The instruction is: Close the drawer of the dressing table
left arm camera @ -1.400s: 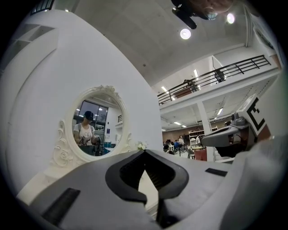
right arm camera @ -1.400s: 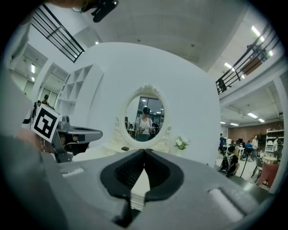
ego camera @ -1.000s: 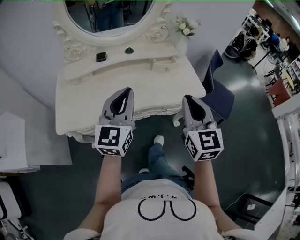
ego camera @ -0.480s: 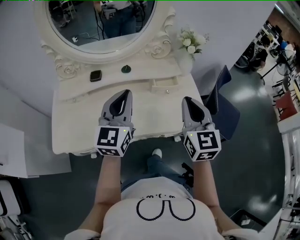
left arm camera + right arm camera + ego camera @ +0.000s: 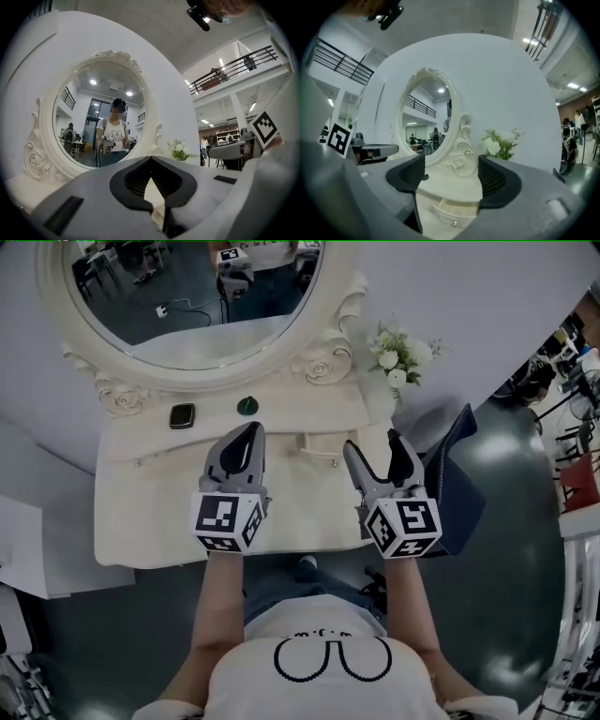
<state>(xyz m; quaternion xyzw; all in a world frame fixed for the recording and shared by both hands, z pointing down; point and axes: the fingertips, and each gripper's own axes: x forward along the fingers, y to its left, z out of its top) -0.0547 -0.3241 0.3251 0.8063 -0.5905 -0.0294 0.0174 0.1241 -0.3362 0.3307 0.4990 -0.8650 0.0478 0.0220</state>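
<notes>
Right gripper [image 5: 372,446] jaws opening wide, empty; left gripper [image 5: 246,434] closed, empty. Both over bench [image 5: 150,512], clear of pulled-out drawer [image 5: 317,448] just ahead of right.

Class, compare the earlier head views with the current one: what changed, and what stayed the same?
Both grippers moved forward over the dressing table toward the mirror. The right gripper, shut before, is opening its jaws, with nothing between them. The left gripper stayed shut, and the small drawer is still open.
</notes>
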